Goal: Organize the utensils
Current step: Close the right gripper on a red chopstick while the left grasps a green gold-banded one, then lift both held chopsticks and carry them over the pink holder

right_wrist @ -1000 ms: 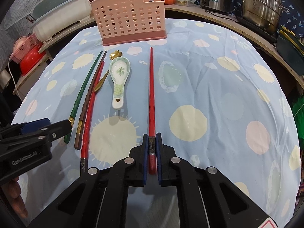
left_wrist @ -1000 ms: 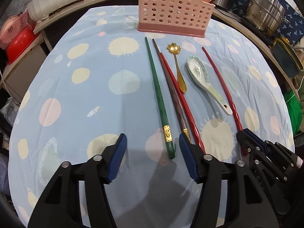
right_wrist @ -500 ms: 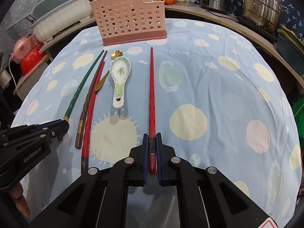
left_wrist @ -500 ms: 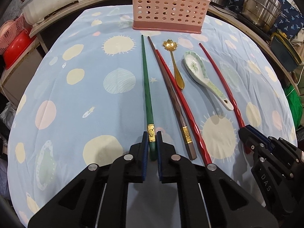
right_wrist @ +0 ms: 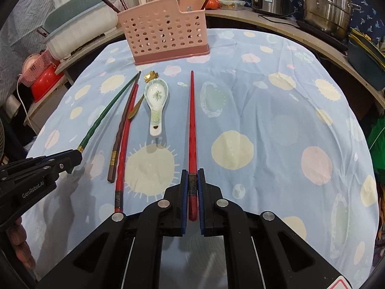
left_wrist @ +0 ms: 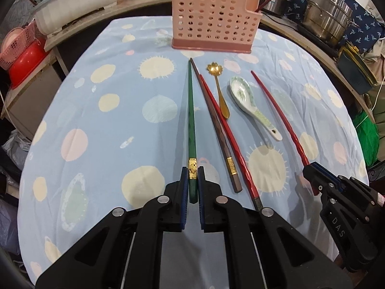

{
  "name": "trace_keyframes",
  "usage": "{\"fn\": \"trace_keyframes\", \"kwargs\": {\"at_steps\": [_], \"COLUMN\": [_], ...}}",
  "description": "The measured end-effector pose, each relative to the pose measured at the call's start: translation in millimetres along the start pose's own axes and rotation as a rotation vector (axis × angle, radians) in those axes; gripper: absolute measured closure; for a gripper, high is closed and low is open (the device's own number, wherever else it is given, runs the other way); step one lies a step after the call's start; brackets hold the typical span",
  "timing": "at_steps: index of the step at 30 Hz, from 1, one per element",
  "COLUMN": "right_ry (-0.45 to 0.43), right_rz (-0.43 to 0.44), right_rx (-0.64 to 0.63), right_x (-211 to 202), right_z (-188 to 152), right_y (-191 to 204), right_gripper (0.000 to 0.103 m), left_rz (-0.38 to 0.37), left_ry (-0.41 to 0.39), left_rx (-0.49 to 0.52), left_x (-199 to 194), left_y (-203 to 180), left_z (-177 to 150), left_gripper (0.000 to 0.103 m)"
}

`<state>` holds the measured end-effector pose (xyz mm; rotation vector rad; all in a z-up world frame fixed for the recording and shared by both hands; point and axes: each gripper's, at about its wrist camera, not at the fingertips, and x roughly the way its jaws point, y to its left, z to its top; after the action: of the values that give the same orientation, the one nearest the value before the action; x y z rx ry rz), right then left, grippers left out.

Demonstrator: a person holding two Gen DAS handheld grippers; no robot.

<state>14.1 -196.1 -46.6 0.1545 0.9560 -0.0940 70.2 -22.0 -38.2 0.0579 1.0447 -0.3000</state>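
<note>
The left hand-held gripper (left_wrist: 192,180) pinched the green chopstick (left_wrist: 191,125), the right hand-held gripper (right_wrist: 192,180) the red chopstick (right_wrist: 192,125); tips pointed toward the pink basket (left_wrist: 214,21), butts hidden between pads.

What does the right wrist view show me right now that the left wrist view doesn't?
Only the right wrist view: chopsticks standing in the pink holder, and the right gripper shut on a red chopstick, seen close. Only the left wrist view: the left gripper shut on the green chopstick, with the gold spoon unobstructed. Both show the brown chopstick, the second red chopstick and the ceramic spoon on the tablecloth.
</note>
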Motion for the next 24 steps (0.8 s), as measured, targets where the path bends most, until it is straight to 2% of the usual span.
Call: {"fn": "trace_keyframes", "kwargs": {"at_steps": [11,24], "right_ry": [-0.112,-0.260], "right_rz": [0.010,0.007], "right_rx": [0.021,0.023], "right_x": [-45.8,-96.8], "right_z": [22.0,67.0], "right_y": [-7.2,-16.2], "right_gripper": [0.096,0.096], "left_rz": [-0.027,-0.035], "left_ry": [-0.087,-0.239], "left_rx": [-0.025,-0.025], "left_x": [-42.3,-99.0], "left_y": [9.0,16.5], "left_z": [16.4,49.8], "left_gripper": [0.096,0.096]}}
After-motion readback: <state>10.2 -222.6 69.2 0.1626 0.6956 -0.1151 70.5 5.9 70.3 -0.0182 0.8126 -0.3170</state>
